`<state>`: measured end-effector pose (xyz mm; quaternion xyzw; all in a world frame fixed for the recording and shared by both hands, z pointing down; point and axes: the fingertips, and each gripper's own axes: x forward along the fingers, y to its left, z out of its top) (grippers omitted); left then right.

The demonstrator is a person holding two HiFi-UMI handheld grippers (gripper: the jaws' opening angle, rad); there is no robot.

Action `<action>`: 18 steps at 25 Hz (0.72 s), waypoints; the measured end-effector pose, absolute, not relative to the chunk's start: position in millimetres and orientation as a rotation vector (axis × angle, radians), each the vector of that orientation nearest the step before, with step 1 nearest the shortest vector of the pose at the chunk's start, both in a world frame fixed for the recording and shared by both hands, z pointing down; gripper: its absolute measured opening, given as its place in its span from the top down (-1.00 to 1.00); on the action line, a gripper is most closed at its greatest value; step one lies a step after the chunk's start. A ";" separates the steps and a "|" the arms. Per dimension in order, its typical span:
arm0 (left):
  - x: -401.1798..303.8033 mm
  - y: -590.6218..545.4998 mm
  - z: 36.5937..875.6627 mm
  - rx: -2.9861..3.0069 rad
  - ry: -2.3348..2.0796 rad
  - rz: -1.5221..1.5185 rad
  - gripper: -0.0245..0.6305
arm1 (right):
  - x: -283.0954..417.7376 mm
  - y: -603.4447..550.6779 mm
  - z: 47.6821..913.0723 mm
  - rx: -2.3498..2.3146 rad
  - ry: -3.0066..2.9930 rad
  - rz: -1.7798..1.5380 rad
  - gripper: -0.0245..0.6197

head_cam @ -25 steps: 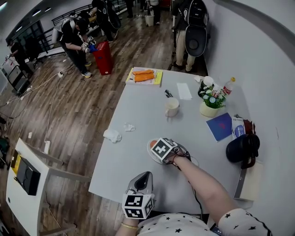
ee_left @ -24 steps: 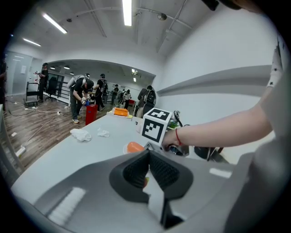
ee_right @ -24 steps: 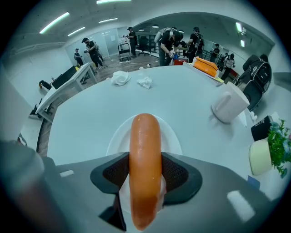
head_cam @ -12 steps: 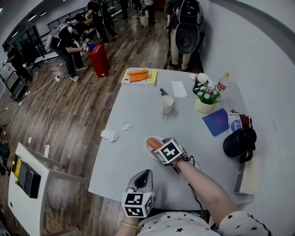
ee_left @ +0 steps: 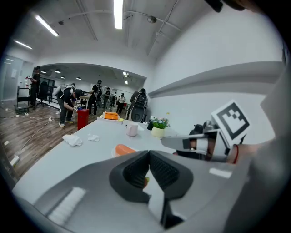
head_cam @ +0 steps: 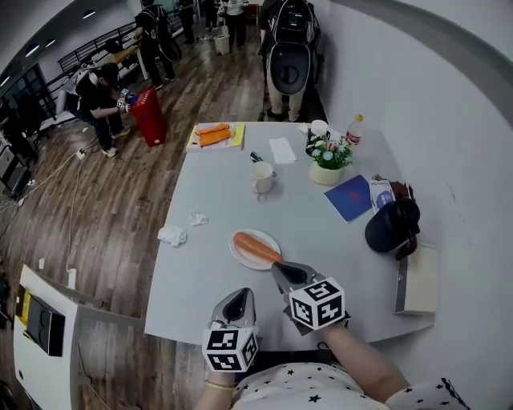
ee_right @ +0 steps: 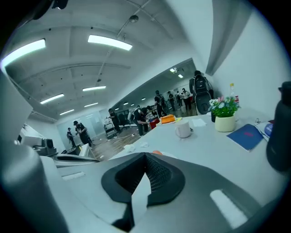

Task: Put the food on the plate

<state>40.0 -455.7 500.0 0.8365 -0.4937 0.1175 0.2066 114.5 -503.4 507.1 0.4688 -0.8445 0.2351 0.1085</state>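
Long orange sausage (head_cam: 256,247) sits on round white plate (head_cam: 243,259) — right gripper (head_cam: 281,271), left gripper (head_cam: 238,302) both pressed together, empty — best retreat level, clear of the rim.

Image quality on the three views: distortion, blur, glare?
Head view: strong fisheye, the wall band bows; lighting soft, even. Left gripper view: dark vignetted corners, near jaws soft, ceiling strip light blown out. Right gripper view: same vignette, ceiling panels glare.
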 end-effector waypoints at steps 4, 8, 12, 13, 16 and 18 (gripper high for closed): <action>49.0 -437.3 496.9 2.358 -1.361 0.340 0.90 | 124.4 -460.7 499.2 1.464 -2.500 0.721 0.93; 55.1 -414.0 494.8 2.387 -1.351 0.346 0.90 | 126.6 -419.7 497.5 1.515 -2.504 0.694 0.93; 56.3 -391.1 494.4 2.391 -1.345 0.340 0.90 | 127.2 -392.5 500.8 1.530 -2.478 0.674 0.93; 56.3 -386.9 493.9 2.391 -1.344 0.336 0.90 | 127.6 -387.5 500.9 1.535 -2.474 0.677 0.93; 56.3 -377.3 493.1 2.389 -1.347 0.326 0.90 | 129.2 -375.8 500.6 1.547 -2.465 0.673 0.93; 56.0 -372.0 492.4 2.383 -1.344 0.317 0.90 | 130.5 -370.0 499.4 1.557 -2.461 0.666 0.93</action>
